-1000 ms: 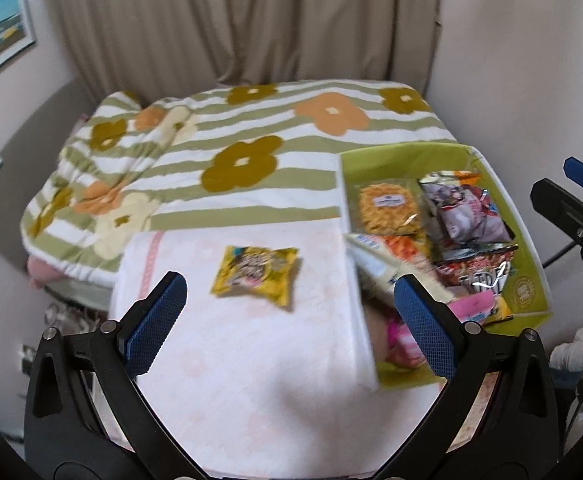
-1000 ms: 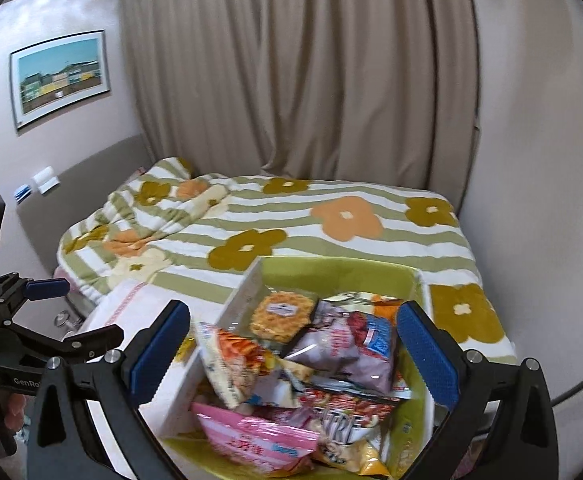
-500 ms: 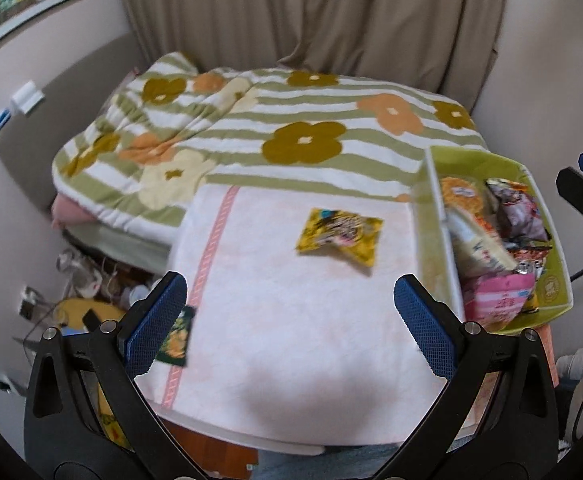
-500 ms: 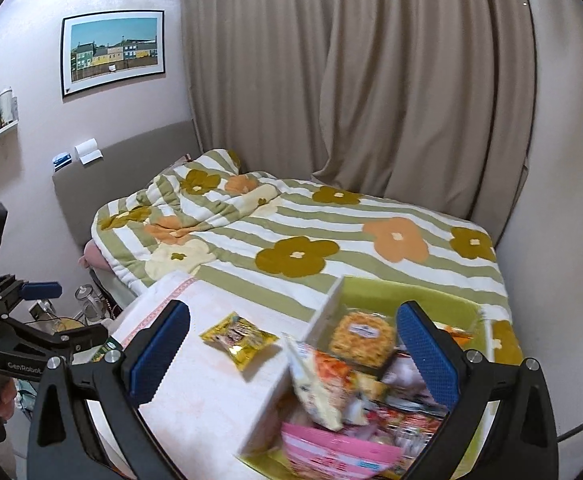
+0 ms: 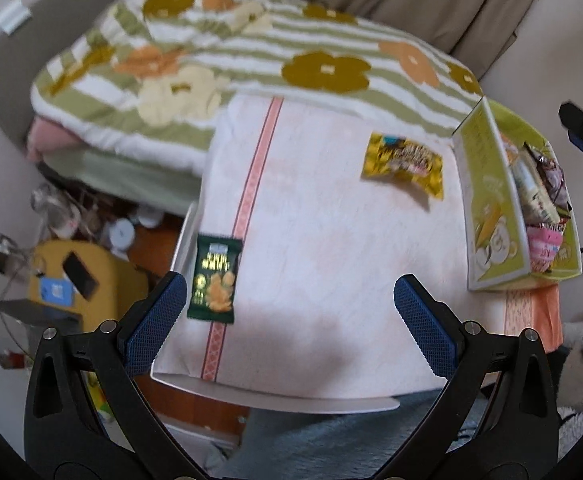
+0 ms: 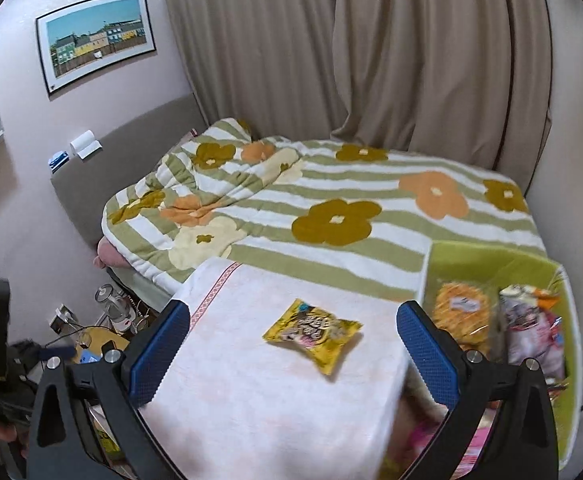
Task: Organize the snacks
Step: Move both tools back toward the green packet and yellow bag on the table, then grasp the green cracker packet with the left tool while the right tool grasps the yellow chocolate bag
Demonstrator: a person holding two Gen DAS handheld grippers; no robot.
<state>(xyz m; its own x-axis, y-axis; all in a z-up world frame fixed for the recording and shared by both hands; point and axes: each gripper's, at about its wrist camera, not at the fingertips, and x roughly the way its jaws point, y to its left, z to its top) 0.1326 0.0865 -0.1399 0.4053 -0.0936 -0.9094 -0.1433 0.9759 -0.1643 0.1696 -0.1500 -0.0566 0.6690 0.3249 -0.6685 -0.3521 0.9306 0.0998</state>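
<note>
1. Snacks: two packets lie loose on the towel-covered counter. The yellow packet sits just beside the green box; the dark green packet lies well apart from the box, on the towel's pink stripe at the counter edge.
2. More packets stand crowded inside the green box, likely the sorting bin, so the loose two are probably waiting to be sorted.
3. Left tool: fingers spread wide, pinching nothing, hovering over the counter, nearer the dark green packet than the box.
4. Right tool: spread, empty, framing the yellow packet beside the box; probably the nearer pick.
5. Writing: packet print too blurred to read. Box wall shows a cartoon bear face; no legible brand.
</note>
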